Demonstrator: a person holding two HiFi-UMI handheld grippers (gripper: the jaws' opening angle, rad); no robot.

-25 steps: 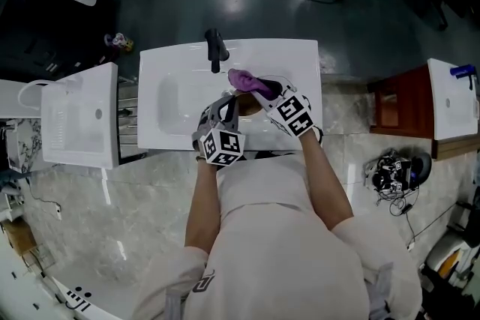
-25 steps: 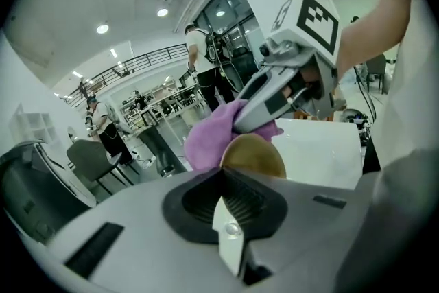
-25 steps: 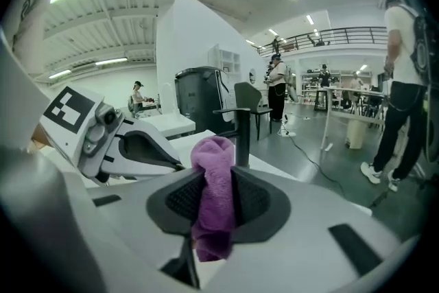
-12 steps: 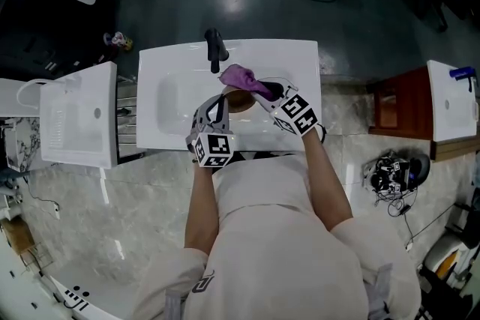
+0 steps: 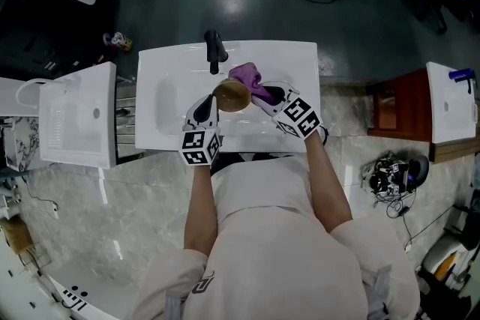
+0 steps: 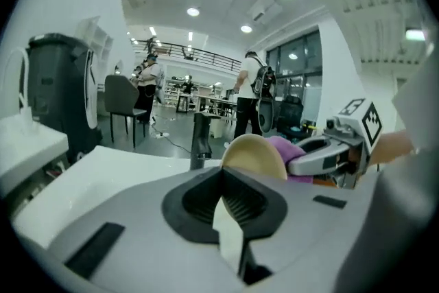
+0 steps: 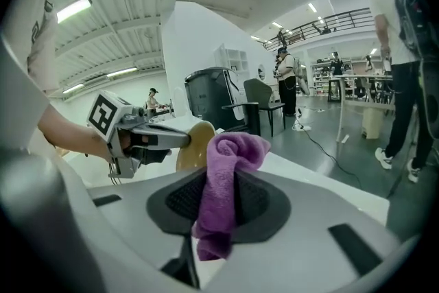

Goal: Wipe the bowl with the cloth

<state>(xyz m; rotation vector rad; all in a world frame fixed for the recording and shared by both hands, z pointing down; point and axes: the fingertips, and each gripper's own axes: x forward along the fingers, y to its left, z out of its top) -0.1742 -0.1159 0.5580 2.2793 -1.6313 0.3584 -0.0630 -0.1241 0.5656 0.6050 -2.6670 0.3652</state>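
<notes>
Clamping the tan bowl (image 5: 231,94) by its rim, your left gripper (image 5: 213,100) holds it over the sink (image 5: 169,103); your right gripper (image 5: 263,95) pinches the purple cloth (image 5: 247,75) just beside it.

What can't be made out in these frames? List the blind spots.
- Whether the cloth touches the bowl: too small in the head view; in the left gripper view the bowl hides that spot.
- Fingers of the right gripper: wrapped by the cloth in the right gripper view.
- Middle of the sink: covered in the head view by the bowl and the left gripper.
</notes>
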